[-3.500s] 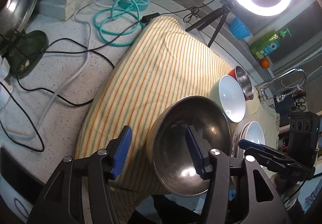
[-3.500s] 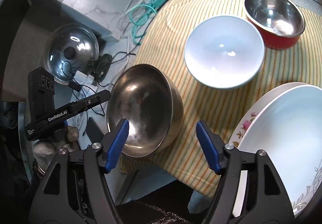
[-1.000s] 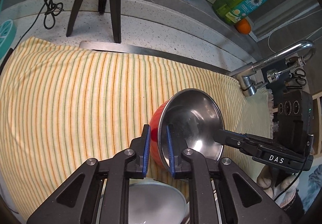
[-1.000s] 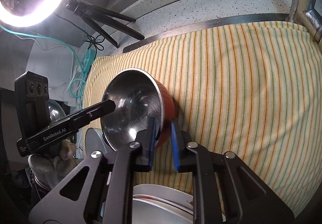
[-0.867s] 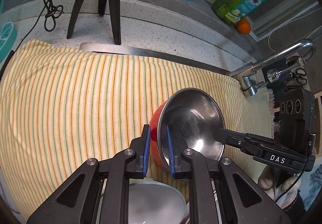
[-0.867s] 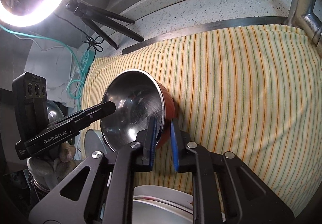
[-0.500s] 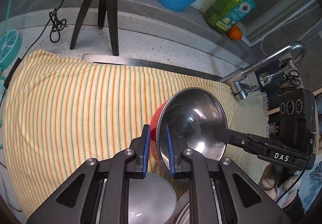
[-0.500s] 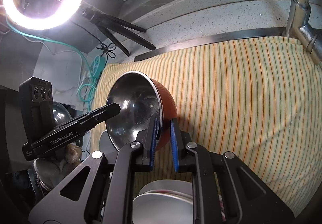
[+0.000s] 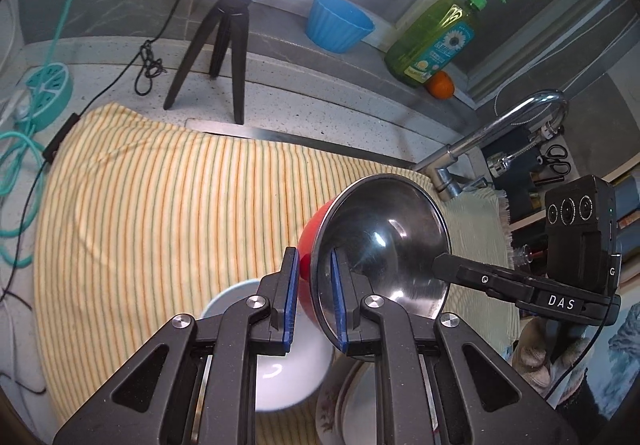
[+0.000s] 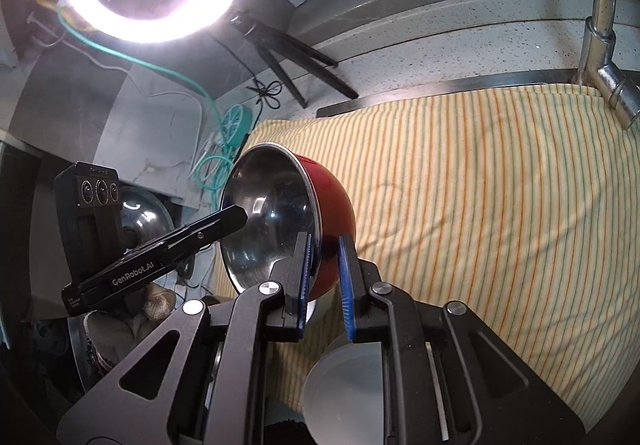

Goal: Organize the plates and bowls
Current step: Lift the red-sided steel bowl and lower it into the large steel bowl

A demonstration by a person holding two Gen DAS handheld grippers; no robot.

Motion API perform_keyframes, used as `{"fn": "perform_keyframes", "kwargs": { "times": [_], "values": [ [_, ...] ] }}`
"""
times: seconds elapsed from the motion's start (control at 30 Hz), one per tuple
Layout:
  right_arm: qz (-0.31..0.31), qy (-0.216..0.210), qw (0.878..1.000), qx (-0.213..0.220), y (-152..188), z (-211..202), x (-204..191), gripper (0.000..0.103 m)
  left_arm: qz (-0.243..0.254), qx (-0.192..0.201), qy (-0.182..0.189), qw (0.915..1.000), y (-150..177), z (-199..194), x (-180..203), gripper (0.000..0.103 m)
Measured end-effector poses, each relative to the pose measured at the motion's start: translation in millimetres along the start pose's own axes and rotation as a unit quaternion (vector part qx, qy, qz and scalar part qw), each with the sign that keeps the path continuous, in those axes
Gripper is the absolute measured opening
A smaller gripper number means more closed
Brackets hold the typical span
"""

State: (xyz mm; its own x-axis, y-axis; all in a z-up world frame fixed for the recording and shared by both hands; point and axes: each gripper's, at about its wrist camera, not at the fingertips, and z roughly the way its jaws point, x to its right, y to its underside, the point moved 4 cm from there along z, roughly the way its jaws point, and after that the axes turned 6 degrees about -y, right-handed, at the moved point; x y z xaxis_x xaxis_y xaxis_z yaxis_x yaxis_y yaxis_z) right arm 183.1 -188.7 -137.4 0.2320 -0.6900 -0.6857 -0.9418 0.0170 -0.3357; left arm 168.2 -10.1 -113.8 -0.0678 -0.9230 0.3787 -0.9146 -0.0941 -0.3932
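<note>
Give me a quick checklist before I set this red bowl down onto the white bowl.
1. Left gripper shut on the red bowl's rim: ok.
2. Right gripper shut on the opposite rim: ok.
3. Red bowl clear of the striped cloth: ok.
4. Red bowl level: not ok, tilted.
5. White bowl empty: ok.
6. Red bowl centred over the white bowl: cannot tell.

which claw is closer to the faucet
Right. The right claw is shut on the red bowl's rim on the side toward the faucet. The left claw is shut on the opposite rim, farther from it.
</note>
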Motion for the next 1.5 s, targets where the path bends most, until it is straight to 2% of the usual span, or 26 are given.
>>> {"fn": "perform_keyframes", "kwargs": {
  "times": [0.37, 0.83, 1.17, 1.5],
  "values": [
    [-0.037, -0.027, 0.999, -0.021, 33.2, 11.0, -51.0, 0.015, -0.031, 0.024, -0.014, 0.9992, 33.7, -46.2, -30.2, 0.014],
    [-0.073, -0.055, 0.992, -0.092, 91.3, 59.0, -104.0, 0.015, -0.091, 0.028, -0.037, 0.9948, 92.5, -85.4, -88.1, 0.014],
    [-0.078, -0.05, 0.985, -0.144, 124.9, 95.7, -110.7, 0.015, -0.129, 0.013, -0.049, 0.9904, 133.4, -90.3, -116.5, 0.014],
    [-0.082, -0.025, 0.981, -0.176, 142.5, 123.6, -105.3, 0.015, -0.14, -0.012, -0.055, 0.9886, 154.2, -83.5, -129.6, 0.014]
  ]
}}
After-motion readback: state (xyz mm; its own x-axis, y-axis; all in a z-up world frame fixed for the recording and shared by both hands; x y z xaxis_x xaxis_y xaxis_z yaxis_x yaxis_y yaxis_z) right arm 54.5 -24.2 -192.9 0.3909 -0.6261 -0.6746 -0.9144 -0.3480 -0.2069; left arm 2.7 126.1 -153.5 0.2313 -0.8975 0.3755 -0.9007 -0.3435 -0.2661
